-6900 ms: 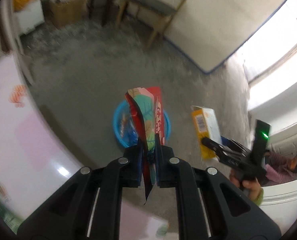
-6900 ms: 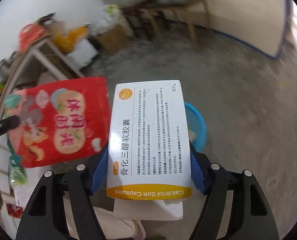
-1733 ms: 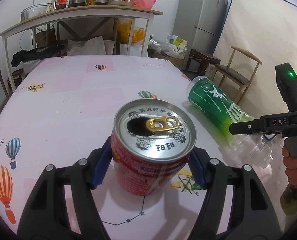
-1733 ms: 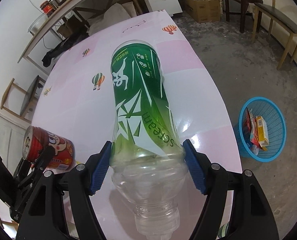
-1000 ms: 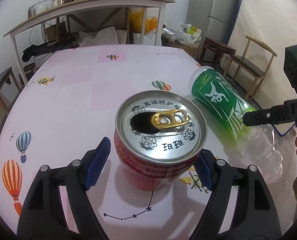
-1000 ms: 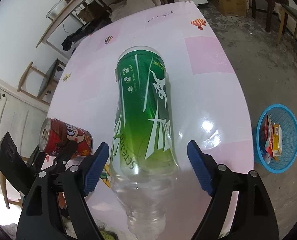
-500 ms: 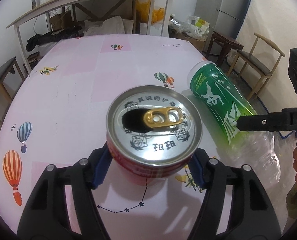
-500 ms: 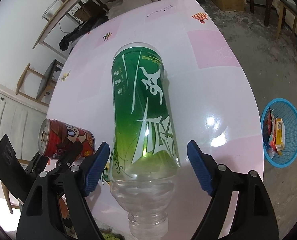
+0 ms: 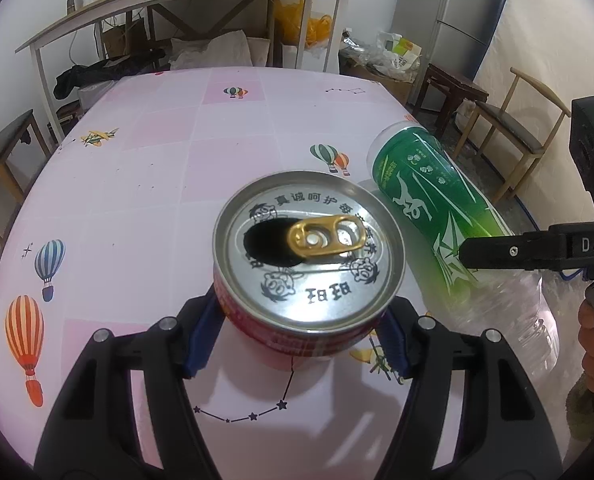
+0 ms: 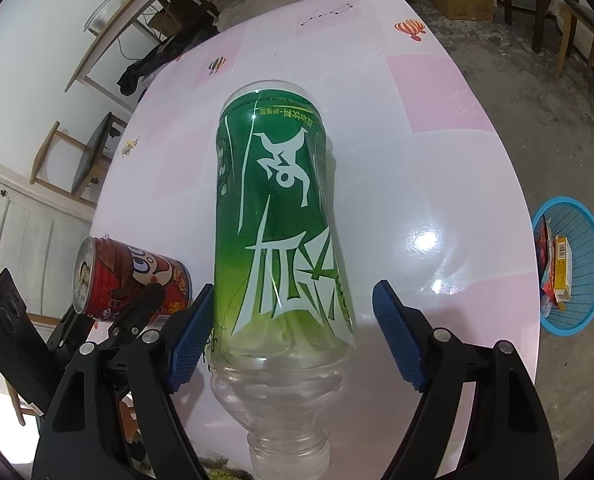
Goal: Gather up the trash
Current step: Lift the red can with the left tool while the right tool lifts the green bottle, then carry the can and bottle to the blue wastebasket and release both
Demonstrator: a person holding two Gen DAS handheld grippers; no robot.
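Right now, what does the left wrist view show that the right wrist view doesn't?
Only the left wrist view: the red can's opened top with gold tab, and the refrigerator. Only the right wrist view: the blue basket on the floor, holding trash. Both: the can, the green bottle lying on the pink table.

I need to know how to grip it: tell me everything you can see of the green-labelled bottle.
The plastic bottle is clear, wrapped in a green sleeve with white graphics. It looks empty, shows no cap, and lies on its side on the pink table, neck toward the right gripper. That gripper's blue pads flank it: the left pad is at the label, the right pad stands clear.
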